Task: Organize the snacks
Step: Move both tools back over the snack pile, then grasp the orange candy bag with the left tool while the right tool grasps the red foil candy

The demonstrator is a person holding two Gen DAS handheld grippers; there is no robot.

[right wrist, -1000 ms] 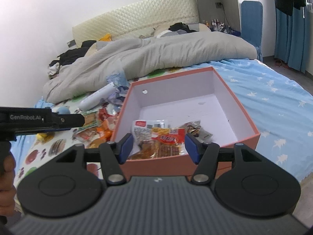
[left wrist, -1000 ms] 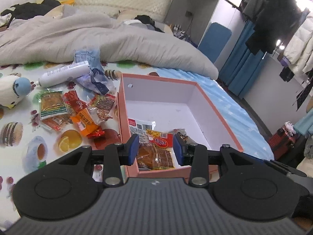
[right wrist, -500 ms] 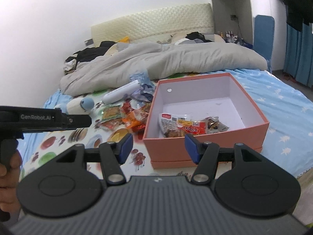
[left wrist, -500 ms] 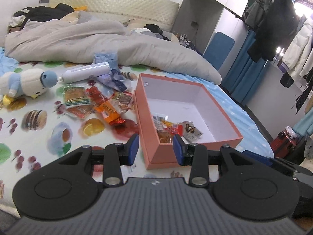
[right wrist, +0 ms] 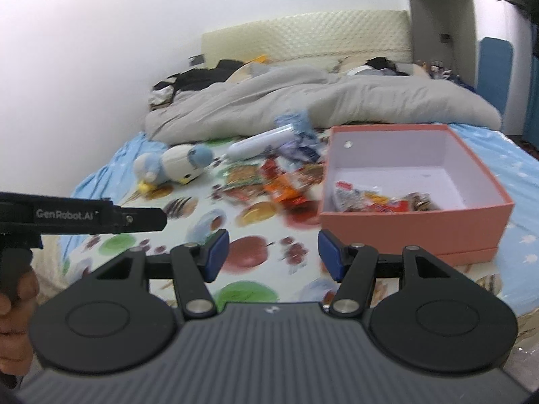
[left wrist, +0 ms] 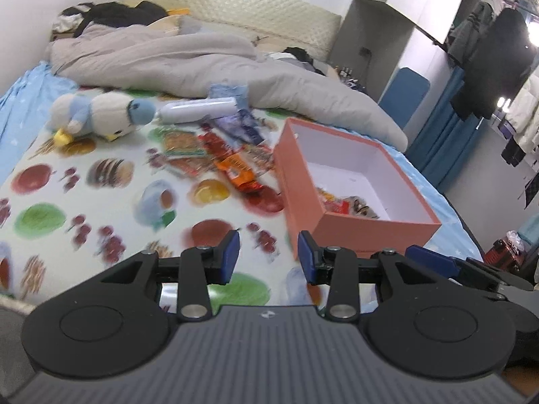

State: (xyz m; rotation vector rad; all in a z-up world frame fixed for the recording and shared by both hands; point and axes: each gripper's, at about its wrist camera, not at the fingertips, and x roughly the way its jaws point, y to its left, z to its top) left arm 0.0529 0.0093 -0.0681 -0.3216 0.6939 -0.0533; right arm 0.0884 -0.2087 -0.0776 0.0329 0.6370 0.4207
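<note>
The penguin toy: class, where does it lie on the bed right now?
In both wrist views the penguin toy lies on the fruit-print sheet, left of the snack pile, its head next to the white tube, just before the grey duvet.

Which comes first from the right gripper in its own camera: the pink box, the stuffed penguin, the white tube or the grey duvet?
From the right gripper:
1. Pink box, front right.
2. Stuffed penguin, left, farther back.
3. White tube, center, just beyond the penguin.
4. Grey duvet, across the back.
</note>
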